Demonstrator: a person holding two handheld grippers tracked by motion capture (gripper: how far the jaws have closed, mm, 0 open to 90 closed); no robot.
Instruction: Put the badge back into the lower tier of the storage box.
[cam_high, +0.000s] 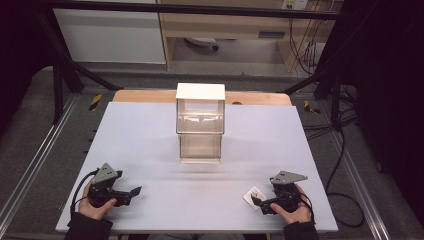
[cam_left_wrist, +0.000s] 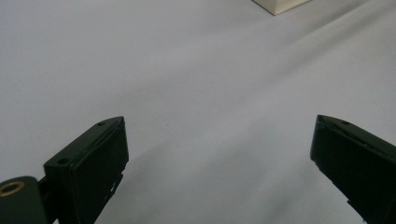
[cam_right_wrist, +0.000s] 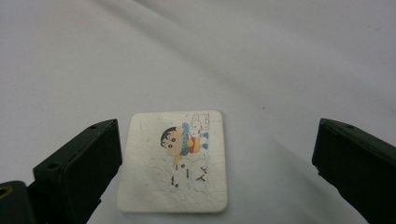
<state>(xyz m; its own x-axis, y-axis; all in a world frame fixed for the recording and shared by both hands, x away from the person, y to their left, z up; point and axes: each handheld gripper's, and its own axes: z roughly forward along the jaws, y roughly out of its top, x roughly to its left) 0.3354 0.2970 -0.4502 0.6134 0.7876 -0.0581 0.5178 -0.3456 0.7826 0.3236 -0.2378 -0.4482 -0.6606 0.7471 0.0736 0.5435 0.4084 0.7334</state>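
While the person's left hand (cam_high: 95, 202) rests at the lower left of the high view, it holds the left gripper (cam_high: 131, 192) low over the white table (cam_high: 150, 140), with the jaws pointing to the right. In the left gripper view the two black jaws stand wide apart and only bare table surface lies between them. At the centre of the high view, toward the far edge, stands a clear box with a white top (cam_high: 200, 122); its pale corner (cam_left_wrist: 280, 5) appears at the top of the left gripper view. At the lower right, a small white card (cam_high: 254, 196) lies flat on the table, just beside the right gripper (cam_high: 257, 202), which the right hand (cam_high: 295, 210) holds. In the right gripper view the jaws are spread wide, and the card (cam_right_wrist: 173, 161), with a cartoon figure printed on it, lies between them, nearer the left-side jaw.
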